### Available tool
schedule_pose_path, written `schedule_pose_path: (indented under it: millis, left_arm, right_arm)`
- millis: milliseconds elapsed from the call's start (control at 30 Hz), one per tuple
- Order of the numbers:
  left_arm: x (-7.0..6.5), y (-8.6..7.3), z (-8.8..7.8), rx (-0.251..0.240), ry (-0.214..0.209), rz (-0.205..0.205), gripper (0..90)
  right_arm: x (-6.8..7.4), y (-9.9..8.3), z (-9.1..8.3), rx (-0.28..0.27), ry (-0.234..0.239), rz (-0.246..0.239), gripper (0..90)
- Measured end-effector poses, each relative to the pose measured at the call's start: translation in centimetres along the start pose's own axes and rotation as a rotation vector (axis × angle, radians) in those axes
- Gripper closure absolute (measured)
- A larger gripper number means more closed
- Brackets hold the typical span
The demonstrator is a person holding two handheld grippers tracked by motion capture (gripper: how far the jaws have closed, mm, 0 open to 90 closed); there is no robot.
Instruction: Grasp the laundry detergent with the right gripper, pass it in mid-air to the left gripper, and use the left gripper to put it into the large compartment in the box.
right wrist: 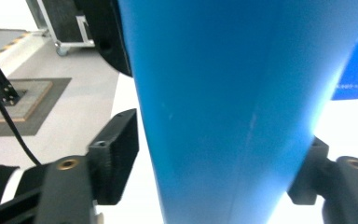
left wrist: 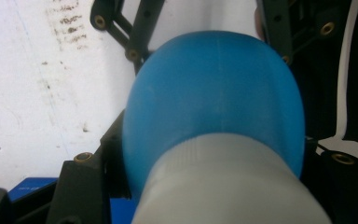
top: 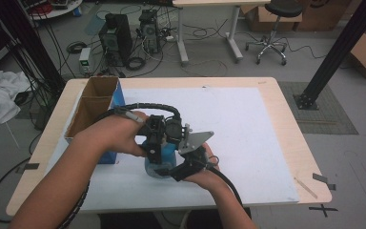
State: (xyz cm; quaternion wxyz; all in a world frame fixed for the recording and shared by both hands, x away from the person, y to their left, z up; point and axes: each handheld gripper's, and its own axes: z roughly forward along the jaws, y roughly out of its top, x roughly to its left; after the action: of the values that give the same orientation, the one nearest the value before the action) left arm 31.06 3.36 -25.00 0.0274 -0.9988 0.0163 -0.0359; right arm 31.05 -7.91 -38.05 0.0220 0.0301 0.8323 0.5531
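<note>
A translucent blue bottle (top: 158,164) stands on the white mat in front of me. In the left gripper view its rounded shoulder (left wrist: 214,93) and white cap (left wrist: 228,182) sit very close to the camera. My left gripper (top: 157,145) comes from the left and is shut on the bottle's top, with a jaw on each side of the cap. My right gripper (top: 171,171) reaches in low from the right. In the right gripper view the bottle's body (right wrist: 233,93) stands between the jaws of my right gripper (right wrist: 214,172). A thin gap shows beside the left pad (right wrist: 116,158), so that gripper is open.
An open cardboard box with a blue side (top: 95,102) stands just left of the hands. The white mat (top: 248,133) covers most of the wooden table (top: 290,119). Beyond the table lie computer cases, cables and a stool on the floor.
</note>
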Motion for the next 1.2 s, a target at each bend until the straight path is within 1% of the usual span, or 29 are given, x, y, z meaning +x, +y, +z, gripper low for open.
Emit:
schedule_pose_path:
  millis: [33,67,100,133,233,300,367,467,600,633,700,767,800,833,867,900,933,967,1033,1067,1133,1200]
  left_arm:
    - [0.0,0.0,0.0,0.0,0.0,0.0,38.4]
    - [0.1,-0.1,0.0,-0.001,-0.002,-0.002,38.4]
    - [0.2,-0.2,-0.1,-0.005,-0.002,-0.006,38.4]
    - [0.2,-0.2,-0.1,-0.005,-0.002,-0.006,38.4]
    - [0.3,-0.3,-0.2,-0.006,-0.003,-0.009,38.4]
    - [0.3,-0.3,-0.2,-0.008,-0.002,-0.01,38.3]
    - [0.3,-0.4,-0.2,-0.009,-0.001,-0.009,38.3]
    - [0.5,-0.6,-0.4,-0.011,-0.001,-0.013,38.3]
    - [0.7,-0.8,-0.7,-0.018,0.002,-0.022,38.3]
    - [0.7,-0.8,-0.7,-0.018,0.002,-0.022,38.3]
    - [0.8,-1.0,-0.8,-0.018,0.001,-0.027,38.3]
    - [0.9,-1.1,-0.9,-0.02,-0.001,-0.031,38.3]
    - [1.0,-1.2,-1.0,-0.017,-0.001,-0.035,38.3]
    - [1.0,-1.2,-1.0,-0.017,-0.001,-0.035,38.2]
    - [1.1,-1.3,-1.0,-0.012,-0.004,-0.038,38.2]
    - [1.1,-1.4,-1.1,-0.011,-0.005,-0.045,38.2]
    - [1.2,-1.5,-1.2,-0.008,-0.005,-0.049,38.3]
    - [1.3,-1.7,-1.2,-0.006,-0.006,-0.056,38.3]
    - [1.5,-1.9,-1.3,-0.001,-0.008,-0.065,38.2]
    - [1.6,-2.0,-1.4,0.0,-0.013,-0.077,38.2]
    - [1.9,-2.2,-1.5,0.006,-0.013,-0.092,38.2]
    - [2.1,-2.4,-1.7,0.009,-0.01,-0.104,38.2]
  right_arm:
    - [0.0,0.0,0.0,0.0,0.0,0.0,28.4]
    - [0.0,0.0,-0.1,0.007,-0.002,0.002,26.6]
    - [-0.1,0.0,-0.3,0.021,0.003,0.025,23.1]
    - [-0.1,0.0,-0.4,0.032,0.004,0.031,21.7]
    - [-0.2,0.1,-0.8,0.054,0.009,0.037,17.6]
    - [-0.3,0.2,-1.0,0.069,0.019,0.041,15.6]
    - [-0.4,0.3,-1.4,0.082,0.007,0.039,14.2]
    - [-0.6,0.4,-2.1,0.111,0.003,0.044,11.5]
    - [-0.9,0.4,-2.7,0.172,0.006,0.067,7.3]
    - [-0.9,0.4,-2.7,0.172,0.006,0.067,7.3]
    - [-0.9,0.3,-3.0,0.216,0.005,0.074,6.4]
    - [-1.0,0.3,-3.4,0.257,0.014,0.075,5.6]
    - [-1.0,0.3,-3.5,0.27,0.018,0.076,4.9]
    - [-1.0,0.3,-3.5,0.27,0.018,0.076,4.9]
    - [-1.0,0.3,-3.7,0.294,0.021,0.078,4.2]
    - [-1.1,0.3,-4.1,0.331,0.026,0.08,2.6]
    - [-1.2,0.3,-4.2,0.346,0.031,0.084,1.6]
    - [-1.2,0.3,-4.5,0.367,0.033,0.093,0.9]
    - [-1.5,0.2,-4.9,0.418,0.057,0.117,0.1]
    - [-1.6,0.2,-5.1,0.446,0.063,0.121,0.1]
    - [-1.8,0.3,-5.5,0.49,0.044,0.115,0.1]
    - [-2.0,0.3,-6.0,0.533,0.057,0.123,0.0]
